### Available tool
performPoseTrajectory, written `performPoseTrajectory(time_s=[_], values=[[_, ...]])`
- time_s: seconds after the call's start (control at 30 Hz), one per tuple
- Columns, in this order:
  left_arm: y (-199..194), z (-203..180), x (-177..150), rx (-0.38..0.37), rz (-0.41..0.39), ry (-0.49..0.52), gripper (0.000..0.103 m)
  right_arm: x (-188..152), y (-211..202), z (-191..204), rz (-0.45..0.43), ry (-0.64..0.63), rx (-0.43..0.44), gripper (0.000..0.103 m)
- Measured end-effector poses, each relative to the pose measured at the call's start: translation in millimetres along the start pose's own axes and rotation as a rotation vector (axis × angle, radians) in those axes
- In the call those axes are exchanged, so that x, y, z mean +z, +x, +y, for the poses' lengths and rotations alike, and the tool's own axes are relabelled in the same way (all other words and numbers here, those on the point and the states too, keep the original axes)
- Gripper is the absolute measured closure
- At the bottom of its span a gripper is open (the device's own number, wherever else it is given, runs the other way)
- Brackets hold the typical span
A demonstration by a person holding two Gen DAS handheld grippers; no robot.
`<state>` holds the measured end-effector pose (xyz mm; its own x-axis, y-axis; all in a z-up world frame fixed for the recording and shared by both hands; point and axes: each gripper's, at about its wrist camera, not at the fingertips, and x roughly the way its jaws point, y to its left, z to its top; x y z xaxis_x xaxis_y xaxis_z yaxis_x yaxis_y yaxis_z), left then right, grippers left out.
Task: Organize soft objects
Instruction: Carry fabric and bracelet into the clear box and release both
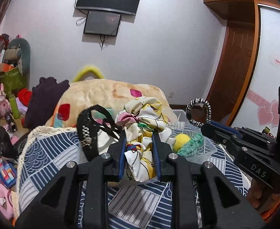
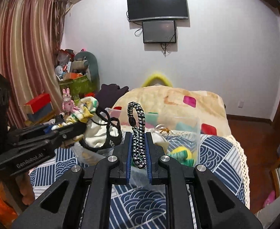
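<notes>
My left gripper (image 1: 139, 133) is shut on a printed white-and-yellow cloth scrunchie (image 1: 143, 126), held above a clear plastic bin (image 1: 206, 148). It also shows at the left of the right wrist view (image 2: 82, 126). My right gripper (image 2: 138, 134) is shut on a black-and-white braided hair tie (image 2: 137, 126), held upright over the bin (image 2: 195, 131); the tie shows as a ring in the left wrist view (image 1: 198, 112). In the bin lie a yellow-and-green knitted item (image 1: 187, 143) and a cream cloth with a black studded band (image 1: 88, 133).
The bin stands on a blue-and-white patterned cover (image 2: 140, 206) on a bed. A cream blanket with coloured squares (image 2: 178, 99) is heaped behind it. Cluttered boxes and toys (image 2: 75, 80) stand at the far left. A dark garment (image 1: 42, 99) lies left of the blanket.
</notes>
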<state>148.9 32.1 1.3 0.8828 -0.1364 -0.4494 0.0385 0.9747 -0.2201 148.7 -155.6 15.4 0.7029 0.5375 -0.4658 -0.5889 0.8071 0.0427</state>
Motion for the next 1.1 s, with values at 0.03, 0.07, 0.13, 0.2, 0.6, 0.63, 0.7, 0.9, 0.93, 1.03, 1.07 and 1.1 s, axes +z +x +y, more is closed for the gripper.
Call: performPoseTrajectory(time_s=[0.03, 0.07, 0.13, 0.2, 0.6, 0.63, 0.7, 0.9, 0.93, 1.03, 1.07, 1.1], values=[[5.6, 1.0, -0.2, -0.003, 0.011, -0.005, 0.079, 1.0, 1.3, -0.6, 0.0, 0.001, -0.001, 0.091], [10.1, 1.1, -0.5, -0.005, 0.02, -0.009, 0.079, 1.8, 2.4, -2.1, 0.0, 0.004, -0.002, 0.091], [19.7, 0.8, -1.9, -0.01, 0.043, -0.01, 0.079, 1.4, 6.2, -3.6, 0.002, 0.014, -0.005, 0.091], [28.3, 0.4, -2.7, -0.012, 0.057, -0.007, 0.079, -0.7, 11.1, -5.6, 0.01, 0.023, -0.008, 0.091], [72.7, -7.8, -7.6, 0.019, 0.153, 0.03, 0.079, -20.7, 47.6, -13.6, 0.119, 0.039, -0.017, 0.091], [73.7, -7.4, -8.6, 0.018, 0.156, 0.027, 0.078, -22.2, 49.6, -14.2, 0.129, 0.041, -0.015, 0.09], [75.2, -7.4, -9.3, 0.02, 0.164, 0.025, 0.072, -24.0, 50.9, -15.6, 0.141, 0.049, -0.007, 0.088], [74.9, -6.6, -8.6, 0.026, 0.171, 0.032, 0.06, -22.2, 45.8, -11.9, 0.14, 0.028, -0.026, 0.081], [72.9, -6.3, -9.2, 0.024, 0.171, 0.034, 0.059, -21.8, 44.5, -11.2, 0.138, 0.021, -0.033, 0.08], [64.5, -3.8, -9.7, 0.017, 0.163, 0.027, 0.054, -21.3, 38.7, -10.6, 0.13, 0.013, -0.036, 0.075], [61.4, -2.9, -9.2, 0.013, 0.158, 0.022, 0.053, -21.2, 36.3, -10.6, 0.125, 0.012, -0.039, 0.072], [57.5, -2.2, -8.8, 0.007, 0.152, 0.018, 0.052, -20.6, 33.4, -11.1, 0.12, 0.011, -0.04, 0.071]])
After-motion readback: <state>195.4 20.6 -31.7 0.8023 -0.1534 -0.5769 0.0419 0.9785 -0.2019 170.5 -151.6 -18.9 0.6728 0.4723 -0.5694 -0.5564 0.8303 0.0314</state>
